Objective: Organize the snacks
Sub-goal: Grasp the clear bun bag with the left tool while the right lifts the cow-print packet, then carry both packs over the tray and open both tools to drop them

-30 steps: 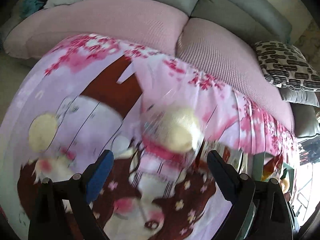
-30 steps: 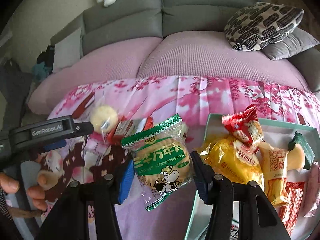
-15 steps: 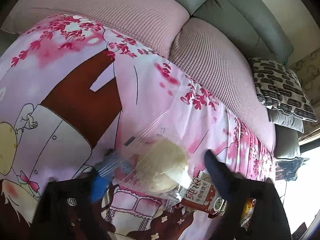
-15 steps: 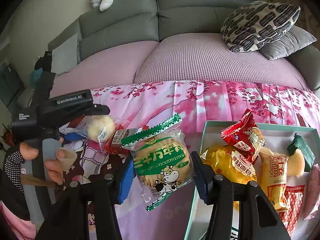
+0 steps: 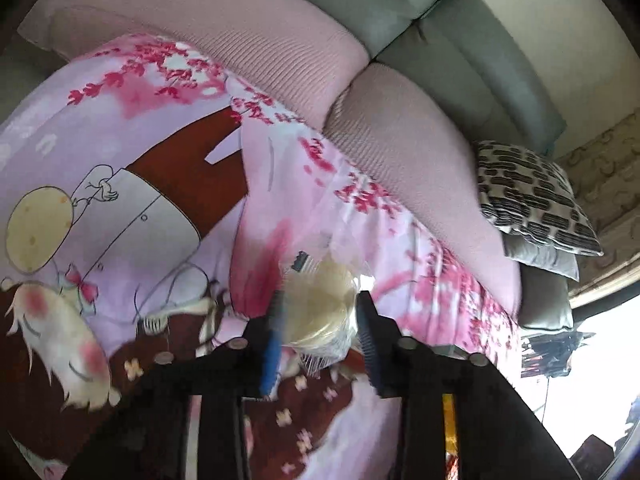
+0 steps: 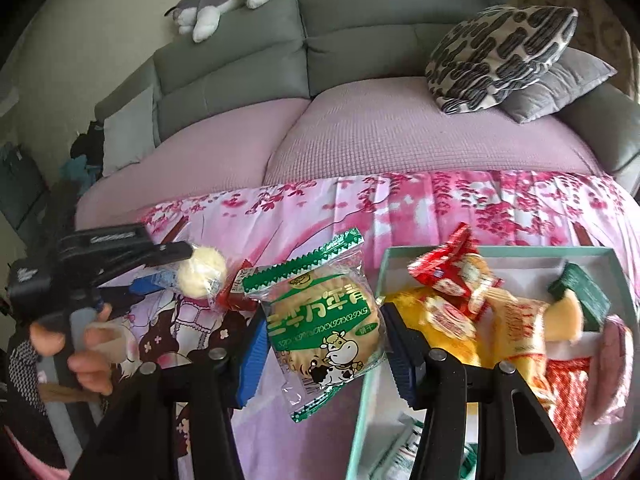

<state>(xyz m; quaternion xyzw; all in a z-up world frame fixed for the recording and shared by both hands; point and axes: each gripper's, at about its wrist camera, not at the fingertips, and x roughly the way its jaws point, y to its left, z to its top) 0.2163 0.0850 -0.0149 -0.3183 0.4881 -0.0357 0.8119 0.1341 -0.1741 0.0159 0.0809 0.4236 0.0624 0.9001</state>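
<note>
Left tool (image 5: pixel 320 320) is closing its jaws on the pale bun in clear wrap (image 5: pixel 320 304), just above the bench: soft, light, crinkly film likely slippery, so it wants gripping across the middle. Right tool (image 6: pixel 324 332) clamps the green-labelled cake packet (image 6: pixel 324 320) beside the tray (image 6: pixel 370 360).

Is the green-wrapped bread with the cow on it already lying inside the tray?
No, the green-wrapped bread is held up between the right tool's fingers, beside the tray and outside its rim.
</note>
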